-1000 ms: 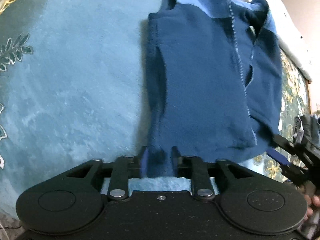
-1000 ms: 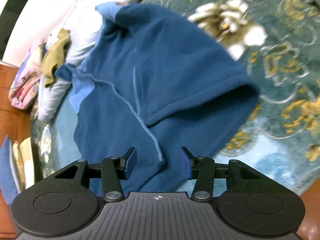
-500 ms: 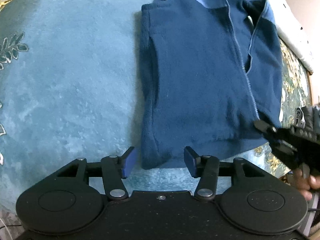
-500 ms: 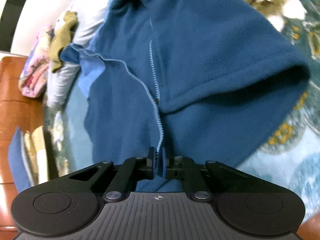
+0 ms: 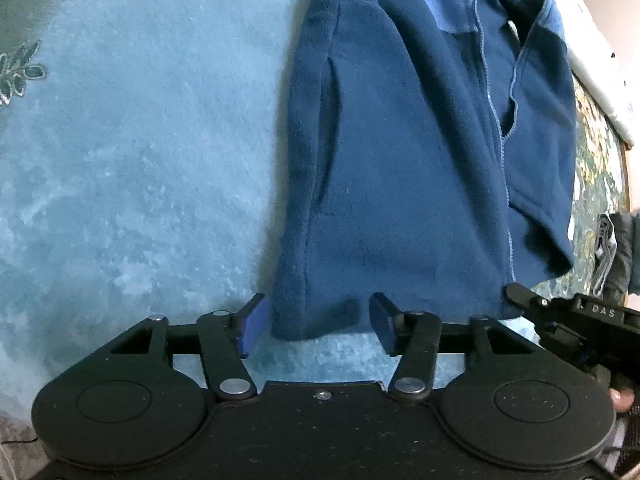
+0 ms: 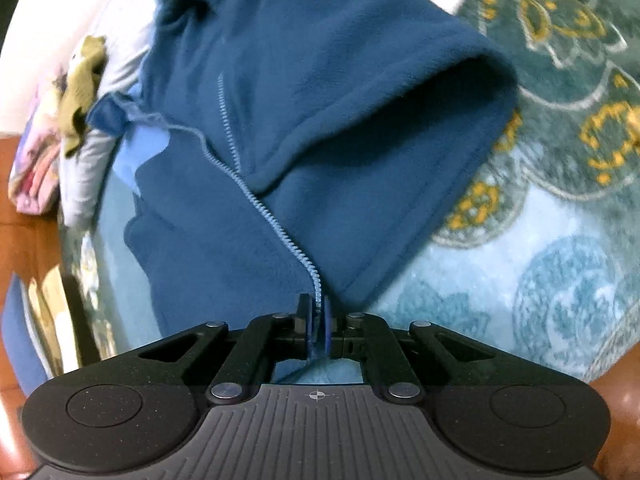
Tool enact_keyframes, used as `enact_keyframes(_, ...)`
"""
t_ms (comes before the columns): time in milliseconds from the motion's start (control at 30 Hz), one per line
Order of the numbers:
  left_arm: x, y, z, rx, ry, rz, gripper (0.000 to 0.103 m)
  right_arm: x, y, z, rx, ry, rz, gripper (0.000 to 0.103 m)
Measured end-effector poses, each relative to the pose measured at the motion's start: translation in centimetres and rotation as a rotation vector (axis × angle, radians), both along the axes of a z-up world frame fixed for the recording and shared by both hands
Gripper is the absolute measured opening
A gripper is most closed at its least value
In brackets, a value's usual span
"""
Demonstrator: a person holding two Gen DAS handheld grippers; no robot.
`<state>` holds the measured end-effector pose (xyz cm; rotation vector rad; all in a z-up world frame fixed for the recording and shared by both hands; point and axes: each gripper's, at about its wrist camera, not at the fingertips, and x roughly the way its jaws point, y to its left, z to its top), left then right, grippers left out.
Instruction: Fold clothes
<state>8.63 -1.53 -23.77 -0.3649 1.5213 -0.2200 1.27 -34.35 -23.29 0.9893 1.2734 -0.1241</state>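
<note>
1. One large blue carpet (image 5: 132, 168) carries everything, plain pale blue under my left side and patterned with gold flowers out to my right.
2. On it lies the fleece jacket (image 5: 400, 184), dark blue with lighter blue panels near the collar, spread nearly flat with its hem toward me; its right front panel is lifted and billowed open.
3. A heap of other clothes (image 6: 76, 92) waits beyond the collar, well apart from my work.
4. My right gripper (image 6: 316, 326) has its jaws pressed together on the bottom end of the jacket's zipper edge (image 6: 280, 228), right at the hem.
5. My left gripper (image 5: 318, 326) has its jaws spread wide, and the hem's left corner sits between them, touching neither pad as far as I can tell.
6. I judge this to be the laying-out step before the first fold: next I need to pinch that left corner, then move both corners together so the front closes flat, without dragging the fleece into wrinkles.
</note>
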Motion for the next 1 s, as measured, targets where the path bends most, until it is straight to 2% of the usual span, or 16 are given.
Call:
enact_keyframes(33,0.0,0.0,0.0,0.013,-0.005,0.001,0.015,0.1,0.1,0.1,-0.008,-0.001,0.012,0.004)
enact_keyframes(167,-0.6,0.9,0.4,0.039,-0.029,0.035,0.011,0.2,0.4,0.3,-0.008,-0.004,0.022,0.005)
enact_keyframes(333,-0.9,1.6,0.3,0.053,-0.016,0.047,0.011,1.2,1.1,0.5,-0.037,0.011,0.081,0.006)
enact_keyframes(400,-0.5,1.6,0.8,0.041,-0.020,0.031,0.013,1.7,1.3,1.2,-0.059,0.002,0.103,0.013)
enact_keyframes(467,0.2,1.8,2.0,0.017,-0.043,0.019,0.025,2.5,1.2,2.3,-0.075,-0.023,0.126,0.024)
enact_keyframes(500,0.6,1.9,2.7,0.008,-0.063,0.015,0.036,2.9,1.1,2.9,-0.082,-0.038,0.138,0.030)
enact_keyframes(533,1.2,2.0,3.4,0.004,-0.093,0.012,0.044,3.4,1.0,3.6,-0.096,-0.054,0.151,0.031)
enact_keyframes(633,4.1,1.9,4.6,0.033,-0.174,0.013,0.054,6.6,1.0,5.0,-0.142,-0.097,0.201,0.034)
enact_keyframes(700,6.6,1.6,4.5,0.066,-0.210,0.025,0.055,9.6,1.2,5.4,-0.158,-0.122,0.239,0.037)
enact_keyframes(833,12.5,0.0,2.6,0.131,-0.243,0.049,0.055,15.8,1.8,6.1,-0.193,-0.173,0.318,0.037)
enact_keyframes(1000,16.4,-2.8,0.3,0.183,-0.256,-0.025,0.055,25.7,4.9,6.6,-0.260,-0.277,0.474,0.041)
